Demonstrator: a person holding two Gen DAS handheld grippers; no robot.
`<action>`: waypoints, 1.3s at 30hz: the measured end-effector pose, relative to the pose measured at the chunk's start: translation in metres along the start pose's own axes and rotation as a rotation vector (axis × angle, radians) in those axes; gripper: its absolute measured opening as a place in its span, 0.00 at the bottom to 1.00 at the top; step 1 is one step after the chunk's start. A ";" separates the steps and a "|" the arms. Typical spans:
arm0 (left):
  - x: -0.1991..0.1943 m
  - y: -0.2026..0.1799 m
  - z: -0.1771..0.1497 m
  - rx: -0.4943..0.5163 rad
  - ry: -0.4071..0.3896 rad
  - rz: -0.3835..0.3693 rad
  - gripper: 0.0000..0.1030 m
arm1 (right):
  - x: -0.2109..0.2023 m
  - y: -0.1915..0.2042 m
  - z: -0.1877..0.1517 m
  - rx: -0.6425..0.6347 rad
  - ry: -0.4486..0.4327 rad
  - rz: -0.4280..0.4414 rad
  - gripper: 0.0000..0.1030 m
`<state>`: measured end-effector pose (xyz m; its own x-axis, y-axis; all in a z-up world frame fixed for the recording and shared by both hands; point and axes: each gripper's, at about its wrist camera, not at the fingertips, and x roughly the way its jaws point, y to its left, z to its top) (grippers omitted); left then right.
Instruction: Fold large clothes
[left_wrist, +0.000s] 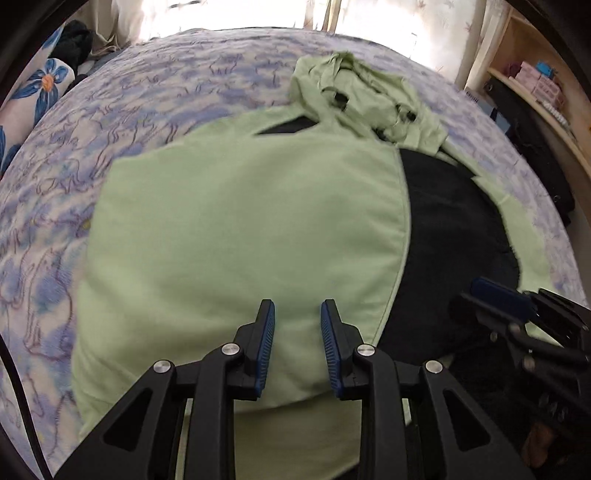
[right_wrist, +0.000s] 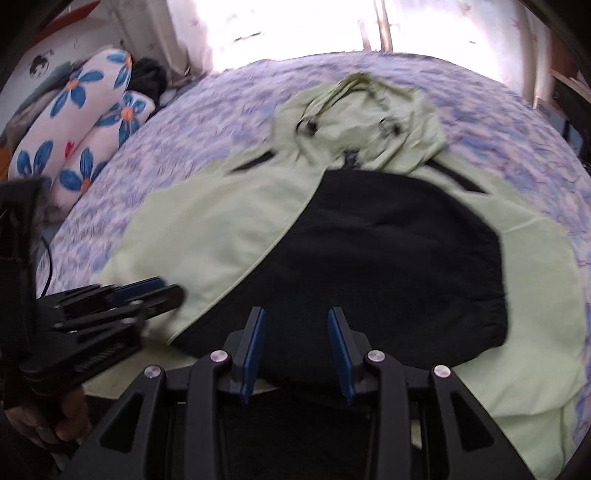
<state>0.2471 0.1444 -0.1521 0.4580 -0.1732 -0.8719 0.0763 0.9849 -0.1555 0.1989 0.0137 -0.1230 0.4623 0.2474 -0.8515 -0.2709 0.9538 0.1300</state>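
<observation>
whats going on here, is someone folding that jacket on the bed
Yes. A person with a gripper in each hand is working on a light green jacket spread out on a bed, hood at the far end. One front panel lies closed; the other is open, showing the black lining. The left gripper and right gripper both hover open above the near hem, holding nothing, so no fold is under way at this moment.

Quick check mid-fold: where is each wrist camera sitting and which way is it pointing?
Left wrist: above the jacket's green left panel, facing the hood and window; left gripper open, right gripper at right.
Right wrist: above the black lining, facing the hood; right gripper open, left gripper and hand at left.
Shared: jacket, bed, pillows.
</observation>
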 end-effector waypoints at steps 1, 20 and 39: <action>0.002 0.003 -0.001 -0.004 -0.011 0.002 0.26 | 0.006 0.000 -0.004 -0.007 0.018 -0.018 0.34; -0.017 0.019 0.046 -0.025 -0.003 0.102 0.24 | -0.019 -0.073 0.033 0.102 -0.055 -0.057 0.33; 0.051 0.106 0.100 -0.216 -0.035 0.219 0.23 | 0.034 -0.166 0.071 0.235 -0.055 -0.100 0.11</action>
<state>0.3676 0.2407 -0.1669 0.4736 0.0467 -0.8795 -0.2156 0.9744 -0.0644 0.3197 -0.1241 -0.1371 0.5242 0.1531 -0.8377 -0.0211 0.9857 0.1670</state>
